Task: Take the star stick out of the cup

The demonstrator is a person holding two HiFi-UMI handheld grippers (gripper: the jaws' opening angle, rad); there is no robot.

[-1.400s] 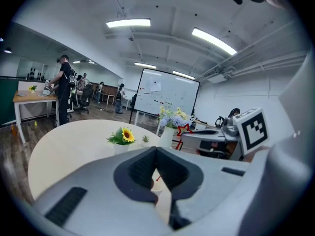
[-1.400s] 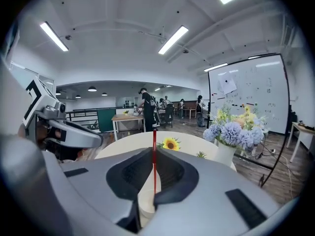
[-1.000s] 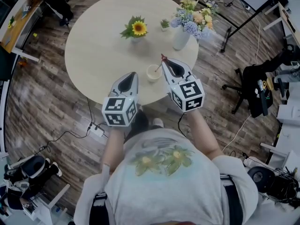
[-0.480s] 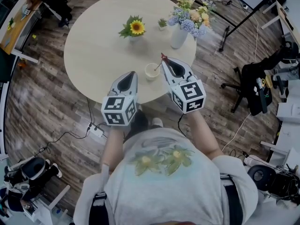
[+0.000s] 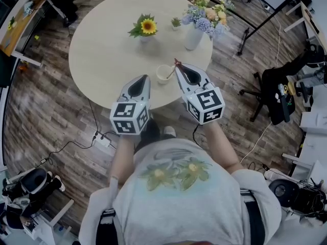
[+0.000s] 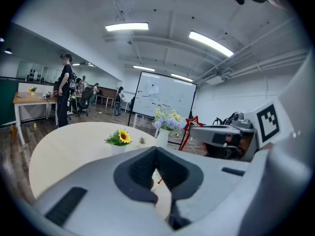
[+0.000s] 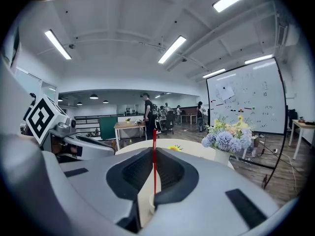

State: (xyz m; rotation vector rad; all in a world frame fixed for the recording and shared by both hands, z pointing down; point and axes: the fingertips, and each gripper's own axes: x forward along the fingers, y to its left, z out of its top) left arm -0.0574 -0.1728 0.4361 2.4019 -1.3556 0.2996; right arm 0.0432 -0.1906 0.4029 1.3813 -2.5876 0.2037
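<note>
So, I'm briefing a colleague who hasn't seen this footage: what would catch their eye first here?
First, the two grippers with marker cubes at the near edge of the round table. The right claw is shut on the red star stick, whose lower end sits in the small cup, while the left claw hangs shut and empty beside it. Further back stand a sunflower and a vase of pastel flowers.

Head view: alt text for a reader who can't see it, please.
Seen from above, the right gripper is closed on the red star stick, whose lower end sits in a white cup near the edge of the round table. The left gripper hovers beside the cup, empty.
</note>
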